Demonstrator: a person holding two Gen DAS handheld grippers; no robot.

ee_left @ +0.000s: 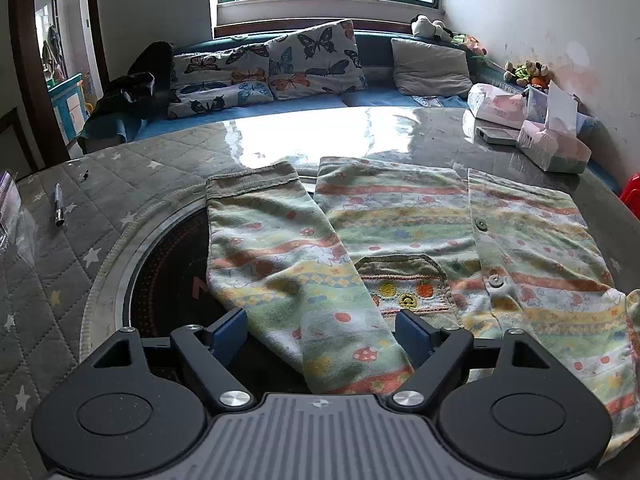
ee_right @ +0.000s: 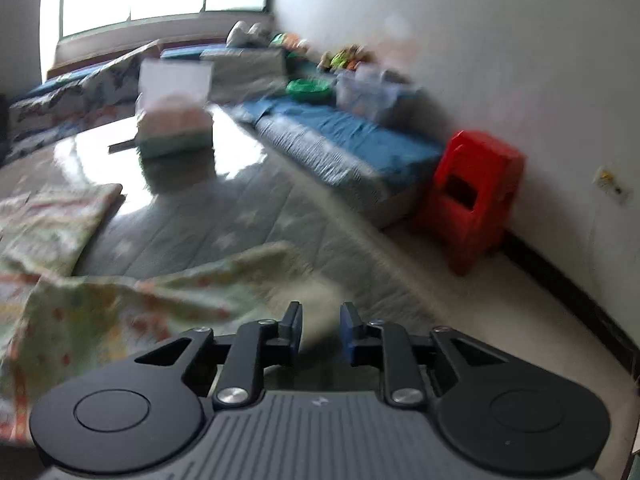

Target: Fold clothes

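Nearest in the left wrist view, the left gripper (ee_left: 318, 330) has its jaws spread wide on either side of a sleeve (ee_left: 280, 264) of the patterned cardigan (ee_left: 440, 240), clamping nothing. The sleeve is laid diagonally inward toward the buttoned front, probably so the garment narrows for folding. The cardigan lies flat on the quilted tabletop (ee_left: 72, 248), partly over a dark round inset (ee_left: 168, 280). A pen (ee_left: 58, 205) lies far left, and tissue boxes (ee_left: 554, 146) stand far right.

The right wrist view is motion-blurred. The right gripper (ee_right: 320, 330) has a narrow gap between its jaws and seems to hold nothing, poised just past the garment's other sleeve (ee_right: 224, 280), likely the next part to fold in. Only this view shows the red stool (ee_right: 476, 196) by the wall and the floor. Only the left view shows the buttons and pocket.
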